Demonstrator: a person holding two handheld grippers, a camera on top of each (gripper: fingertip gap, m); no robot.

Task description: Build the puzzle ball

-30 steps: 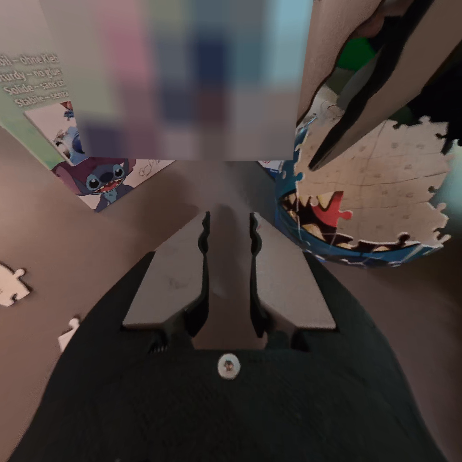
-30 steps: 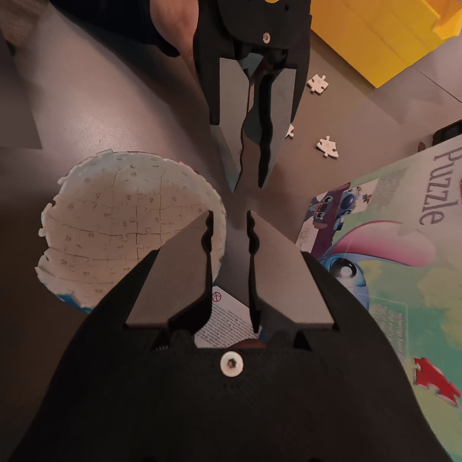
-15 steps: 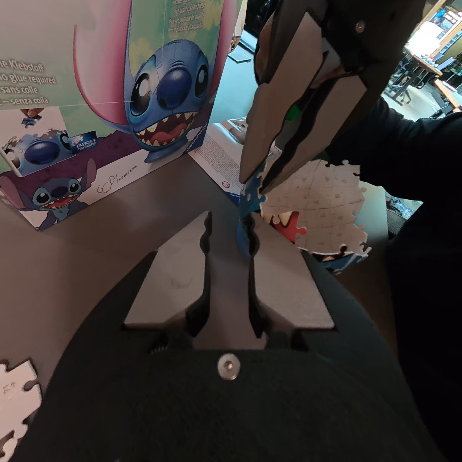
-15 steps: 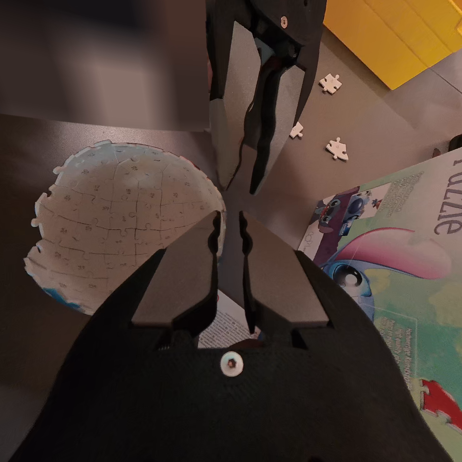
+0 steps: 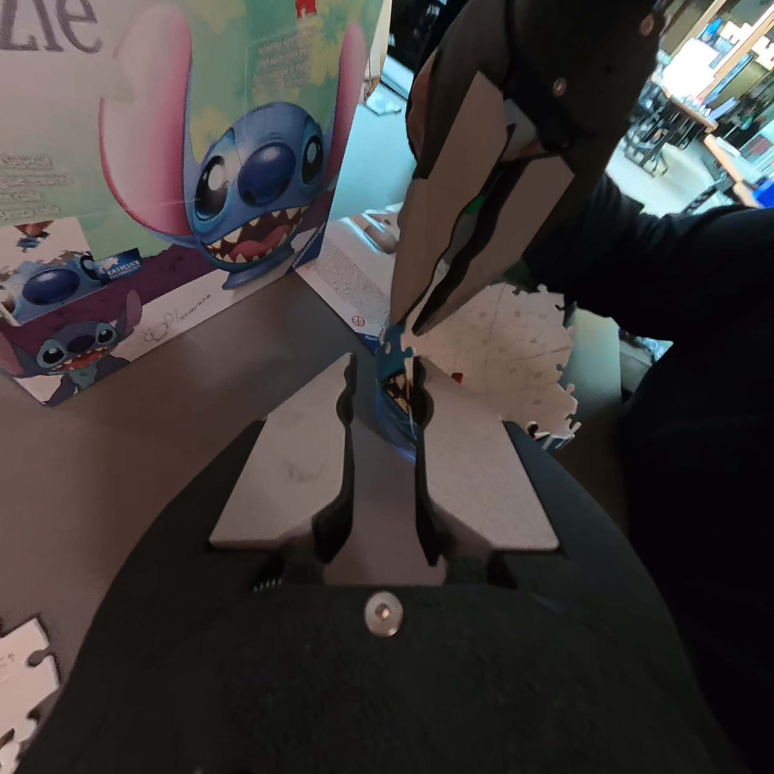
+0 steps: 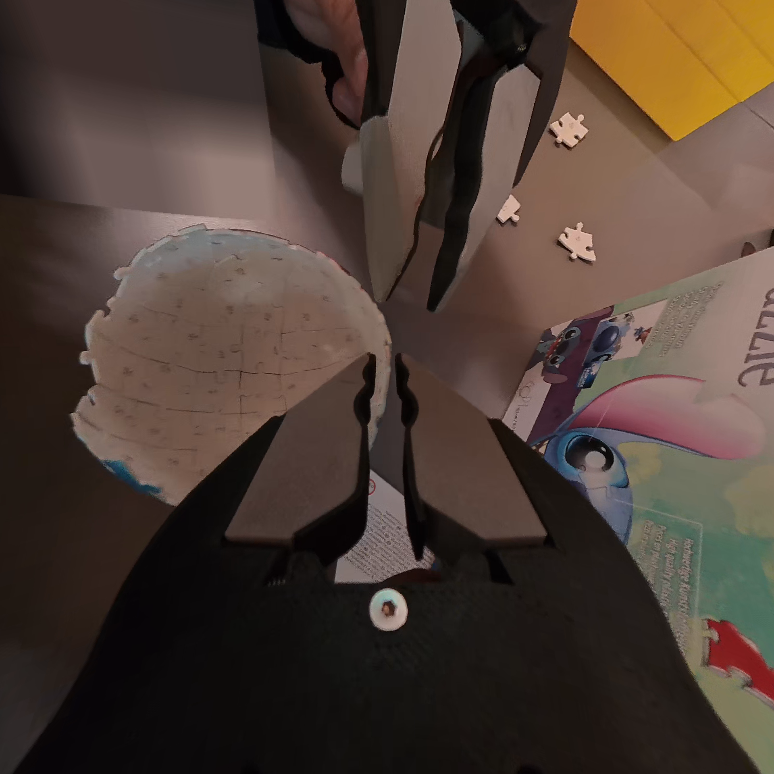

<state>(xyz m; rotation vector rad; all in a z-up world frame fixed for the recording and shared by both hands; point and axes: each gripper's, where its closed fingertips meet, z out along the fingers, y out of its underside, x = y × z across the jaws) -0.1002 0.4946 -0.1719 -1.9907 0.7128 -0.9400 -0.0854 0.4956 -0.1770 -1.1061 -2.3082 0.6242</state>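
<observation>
The half-built puzzle ball (image 5: pixel 494 356) is a bowl of joined pieces, white inside and blue outside, resting on the dark table; it also shows in the right wrist view (image 6: pixel 218 356). My right gripper (image 6: pixel 384 356) has its jaws drawn close, with the ball's near rim between them; in the left wrist view (image 5: pixel 409 328) it comes down from above onto that rim. My left gripper (image 5: pixel 384 362) is open and empty, with the blue rim just inside its right finger. In the right wrist view it (image 6: pixel 406 303) hangs over the rim opposite my right gripper.
The puzzle box (image 5: pixel 188 167) stands behind and left of the ball; in the right wrist view (image 6: pixel 670 419) it is on the right. A printed leaflet (image 5: pixel 347 285) lies beside the ball. Loose white pieces (image 6: pixel 578 242) lie on the table near a yellow bin (image 6: pixel 670 54). A dark sleeve (image 5: pixel 691 335) fills the right. My left and right fingertips are right by each other.
My right gripper's jaws have narrowed around the ball's rim. My left gripper has moved toward the ball, so the rim now sits between its open fingers.
</observation>
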